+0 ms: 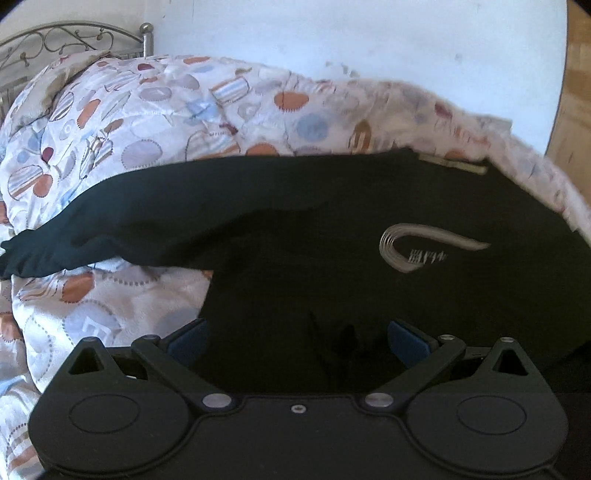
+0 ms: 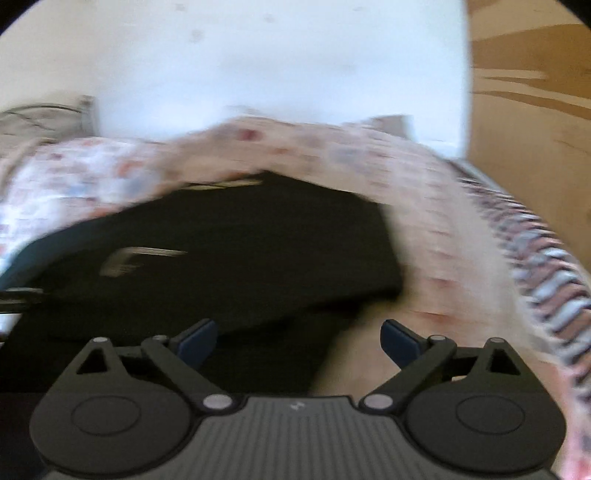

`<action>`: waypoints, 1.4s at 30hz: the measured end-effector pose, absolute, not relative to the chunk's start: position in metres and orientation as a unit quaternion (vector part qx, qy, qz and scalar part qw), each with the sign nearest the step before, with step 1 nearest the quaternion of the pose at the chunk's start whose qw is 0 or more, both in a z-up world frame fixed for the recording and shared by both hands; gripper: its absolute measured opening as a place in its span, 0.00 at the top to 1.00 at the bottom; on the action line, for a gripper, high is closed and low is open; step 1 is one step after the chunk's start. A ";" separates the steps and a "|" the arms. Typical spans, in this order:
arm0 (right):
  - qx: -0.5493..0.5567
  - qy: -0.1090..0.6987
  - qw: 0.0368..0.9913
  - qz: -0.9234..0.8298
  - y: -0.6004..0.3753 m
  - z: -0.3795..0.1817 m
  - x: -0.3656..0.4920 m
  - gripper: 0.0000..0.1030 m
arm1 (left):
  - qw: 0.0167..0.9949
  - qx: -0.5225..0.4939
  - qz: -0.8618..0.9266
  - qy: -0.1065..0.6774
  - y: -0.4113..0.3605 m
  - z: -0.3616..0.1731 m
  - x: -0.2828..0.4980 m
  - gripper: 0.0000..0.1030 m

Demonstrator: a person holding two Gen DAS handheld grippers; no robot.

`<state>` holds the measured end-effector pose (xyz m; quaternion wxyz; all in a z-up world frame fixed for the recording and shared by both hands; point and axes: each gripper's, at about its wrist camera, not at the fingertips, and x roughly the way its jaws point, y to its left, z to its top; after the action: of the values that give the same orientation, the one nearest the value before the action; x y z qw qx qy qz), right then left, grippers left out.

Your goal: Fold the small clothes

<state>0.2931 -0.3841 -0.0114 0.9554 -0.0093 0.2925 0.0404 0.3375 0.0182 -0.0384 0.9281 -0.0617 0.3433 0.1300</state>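
1. Bedroom setup: a bed covered by a patterned quilt (image 1: 155, 110) with orange, blue and grey circles, a white wall (image 1: 332, 33) behind it, a metal headboard (image 1: 74, 40) at far left, and some wooden furniture (image 2: 528, 129) off to the right.
2. One dark garment (image 1: 332, 206) lies on the quilt, looks like a black tee with a pale swoosh-type logo (image 1: 417, 247) on it and a light tag (image 1: 454, 164) at its far edge.
3. Left gripper (image 1: 297, 341): jaws spread wide, blue fingertips (image 1: 408, 338) sitting over the near part of the garment. Nothing pinched between them as far as I can see, though the cloth there is so dark it's hard to read.
4. One sleeve (image 1: 74, 243) trails off to the left from the body, lying over the quilt, well left of the left gripper.
5. Right gripper (image 2: 299, 341): also wide apart, holding nothing. Its left fingertip is over dark fabric, its right fingertip is over bare quilt, so the garment's right edge (image 2: 391, 258) runs between them. This view is very blurred.
6. Room to move: quilt shows past the garment on the left, the far side and the right. The quilt's right border (image 2: 554, 280) has a striped pattern and curves down near the wood.
7. Count: one garment, one logo, one tag, two grippers.
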 end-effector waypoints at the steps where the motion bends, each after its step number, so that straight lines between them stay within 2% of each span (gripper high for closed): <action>1: -0.014 0.294 0.955 0.024 -0.393 -0.016 0.296 0.07 | 0.926 -0.059 0.135 0.346 0.016 -0.041 0.339 0.01; 6: -0.019 0.306 0.951 -0.027 -0.424 -0.035 0.328 0.27 | 0.921 -0.072 0.143 0.354 0.022 -0.050 0.335 0.00; 9: 0.005 0.299 0.954 -0.022 -0.432 -0.040 0.347 0.35 | 0.920 -0.072 0.141 0.357 0.026 -0.053 0.332 0.00; 14: 0.010 0.273 0.962 0.004 -0.422 -0.038 0.364 0.40 | 0.920 -0.070 0.144 0.359 0.025 -0.054 0.330 0.00; 16: 0.006 0.275 0.961 -0.002 -0.420 -0.037 0.372 0.50 | 0.919 -0.069 0.145 0.360 0.025 -0.054 0.330 0.00; 18: 0.003 0.278 0.960 -0.007 -0.419 -0.038 0.376 0.77 | 0.919 -0.069 0.144 0.361 0.025 -0.054 0.330 0.00; 20: 0.000 0.276 0.961 -0.014 -0.418 -0.038 0.373 0.94 | 0.919 -0.069 0.142 0.361 0.026 -0.054 0.331 0.00; 25: -0.022 0.286 0.958 -0.013 -0.418 -0.045 0.369 0.95 | 0.922 -0.072 0.129 0.359 0.031 -0.062 0.332 0.00; 28: -0.017 0.284 0.959 -0.011 -0.418 -0.040 0.368 0.94 | 0.923 -0.078 0.124 0.356 0.034 -0.060 0.329 0.00; 31: -0.013 0.286 0.958 -0.007 -0.418 -0.033 0.361 0.85 | 0.923 -0.083 0.115 0.358 0.039 -0.054 0.325 0.00; 32: -0.011 0.286 0.958 -0.007 -0.418 -0.030 0.357 0.74 | 0.925 -0.087 0.107 0.355 0.043 -0.050 0.321 0.00; 33: -0.009 0.285 0.959 -0.002 -0.418 -0.027 0.352 0.57 | 0.926 -0.091 0.099 0.352 0.048 -0.046 0.317 0.00; 36: -0.001 0.283 0.959 0.023 -0.417 -0.018 0.331 0.29 | 0.930 -0.109 0.078 0.341 0.077 -0.036 0.300 0.00; 37: 0.000 0.283 0.959 0.030 -0.416 -0.015 0.324 0.25 | 0.931 -0.111 0.085 0.338 0.088 -0.033 0.294 0.00; 39: 0.010 0.275 0.960 0.048 -0.412 -0.008 0.307 0.10 | 0.929 -0.112 0.118 0.333 0.117 -0.029 0.281 0.00; 41: 0.022 0.260 0.963 0.070 -0.405 0.000 0.290 0.01 | 0.923 -0.114 0.163 0.329 0.154 -0.026 0.269 0.00; 42: 0.028 0.252 0.964 0.078 -0.399 0.004 0.281 0.00 | 0.920 -0.116 0.187 0.326 0.172 -0.026 0.265 0.00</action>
<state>0.2812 -0.3993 0.0038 0.9642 0.0281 0.2519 0.0781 0.2651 0.1717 -0.0255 0.9196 -0.1157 0.3257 0.1867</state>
